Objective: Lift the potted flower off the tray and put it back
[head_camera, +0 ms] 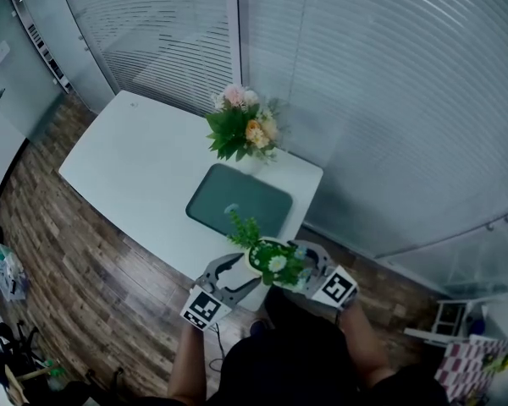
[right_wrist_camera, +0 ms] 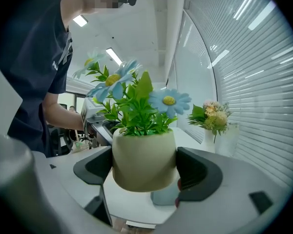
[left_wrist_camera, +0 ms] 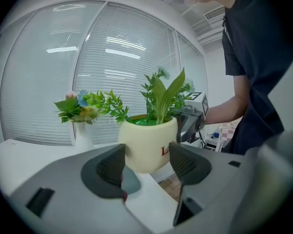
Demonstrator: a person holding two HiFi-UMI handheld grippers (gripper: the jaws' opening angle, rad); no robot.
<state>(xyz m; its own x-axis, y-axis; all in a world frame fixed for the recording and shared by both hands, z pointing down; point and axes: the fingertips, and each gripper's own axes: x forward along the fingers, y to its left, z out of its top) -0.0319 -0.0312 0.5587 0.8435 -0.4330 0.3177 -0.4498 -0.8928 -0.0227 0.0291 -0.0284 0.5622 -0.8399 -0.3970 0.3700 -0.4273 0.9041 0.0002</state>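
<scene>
The potted flower point(head_camera: 273, 263) is a cream pot point(right_wrist_camera: 144, 160) with green leaves and blue daisies. My right gripper point(head_camera: 292, 269) is shut on it, one jaw pressed on each side of the pot, which hangs in the air above the table's near edge. The dark green tray point(head_camera: 237, 201) lies bare on the white table, just beyond the pot. My left gripper point(head_camera: 241, 273) is open beside the pot. In the left gripper view the pot point(left_wrist_camera: 146, 145) shows past the spread jaws, not touched by them, with the right gripper point(left_wrist_camera: 188, 123) behind it.
A white vase with pink and orange flowers point(head_camera: 245, 134) stands at the table's far edge behind the tray, near the blinds. The white table point(head_camera: 135, 163) stretches out to the left of the tray. Wooden floor lies below the near edge.
</scene>
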